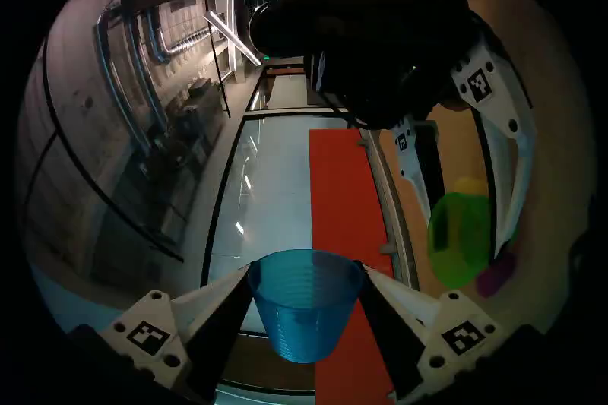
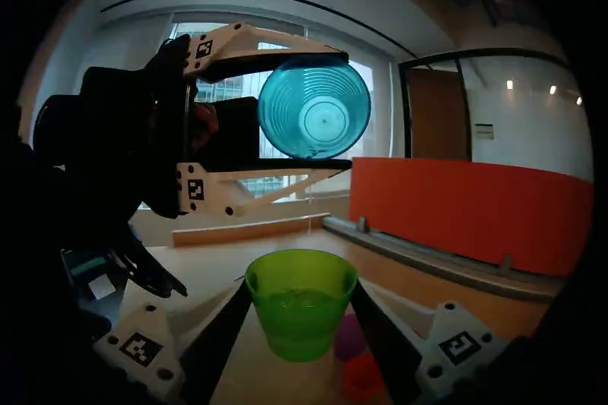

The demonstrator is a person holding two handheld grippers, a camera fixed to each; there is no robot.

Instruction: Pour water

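Right gripper view, bottom centre: right gripper [image 2: 301,292] clamped on green cup [image 2: 301,321], which is upright with water inside. Beyond it, upper centre: left gripper [image 2: 346,110] grips blue cup [image 2: 314,106], tipped on its side, mouth toward camera, apparently empty. Judgement: pour largely done. Remaining: right the blue cup, set both down.
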